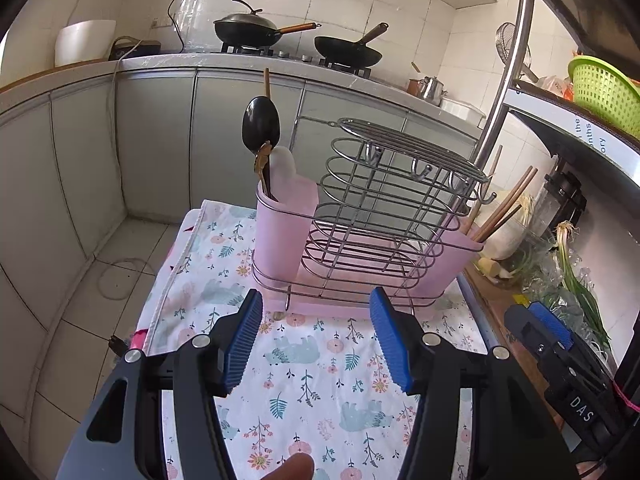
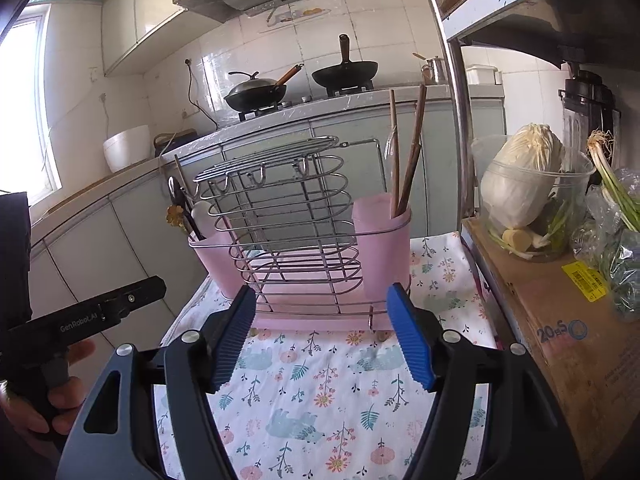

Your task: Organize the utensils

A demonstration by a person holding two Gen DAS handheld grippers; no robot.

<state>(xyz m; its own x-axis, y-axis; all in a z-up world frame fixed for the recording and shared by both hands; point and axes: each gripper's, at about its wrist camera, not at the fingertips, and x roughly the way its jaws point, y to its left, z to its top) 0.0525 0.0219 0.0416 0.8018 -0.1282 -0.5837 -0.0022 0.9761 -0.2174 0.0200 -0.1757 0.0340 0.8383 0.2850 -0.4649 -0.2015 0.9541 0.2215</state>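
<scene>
A wire utensil rack (image 1: pixel 384 216) (image 2: pixel 288 224) with pink cups stands on a floral cloth (image 1: pixel 312 364) (image 2: pixel 312 384). Its left cup (image 1: pixel 282 232) (image 2: pixel 208 256) holds a black spoon (image 1: pixel 260 124) (image 2: pixel 180 200), a white spoon (image 1: pixel 282 168) and a small wooden utensil. Its right cup (image 1: pixel 460 256) (image 2: pixel 382 232) holds brown chopsticks (image 1: pixel 504 204) (image 2: pixel 412 152). My left gripper (image 1: pixel 316 308) is open in front of the rack, nothing between its blue pads. My right gripper (image 2: pixel 322 300) is open too, with nothing in it, near the rack's base.
A cardboard box (image 2: pixel 568 328) with a cabbage tub (image 2: pixel 524 192) and green onions (image 1: pixel 580 280) borders the cloth on the right. A metal shelf pole (image 2: pixel 456 92) rises behind. Two woks (image 1: pixel 248 30) (image 1: pixel 348 50) sit on the far stove. A hand (image 2: pixel 60 396) holds the left gripper's handle.
</scene>
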